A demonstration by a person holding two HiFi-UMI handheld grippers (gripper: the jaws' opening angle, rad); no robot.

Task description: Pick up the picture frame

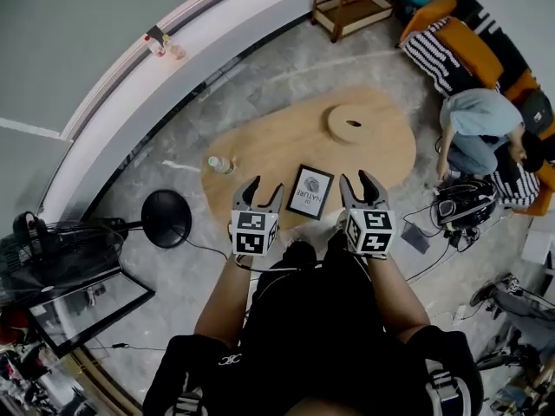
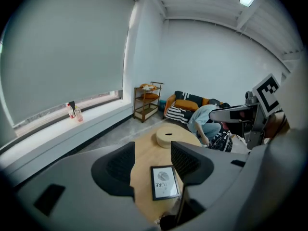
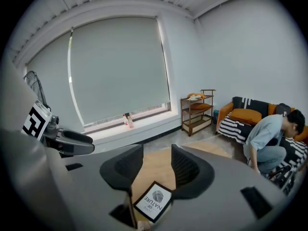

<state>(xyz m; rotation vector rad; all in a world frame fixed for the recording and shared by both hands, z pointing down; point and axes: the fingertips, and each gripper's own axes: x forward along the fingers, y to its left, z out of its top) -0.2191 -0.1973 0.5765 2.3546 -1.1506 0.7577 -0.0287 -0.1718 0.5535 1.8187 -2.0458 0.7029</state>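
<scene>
A black picture frame (image 1: 310, 191) with a white print lies flat on the low wooden table (image 1: 269, 141), near its front edge. My left gripper (image 1: 258, 191) hovers open just left of the frame, and my right gripper (image 1: 362, 185) hovers open just right of it; neither touches it. In the left gripper view the picture frame (image 2: 164, 182) lies below and beyond the open left gripper (image 2: 153, 163). The right gripper view shows the picture frame (image 3: 153, 200) under the open right gripper (image 3: 156, 166). Nothing is between either pair of jaws.
A clear bottle (image 1: 219, 165) stands at the table's left end and a round wooden disc (image 1: 353, 123) lies at its far side. A person (image 1: 486, 133) crouches at the right by a striped sofa (image 1: 468, 46). A black round stand (image 1: 166, 218) is at the left.
</scene>
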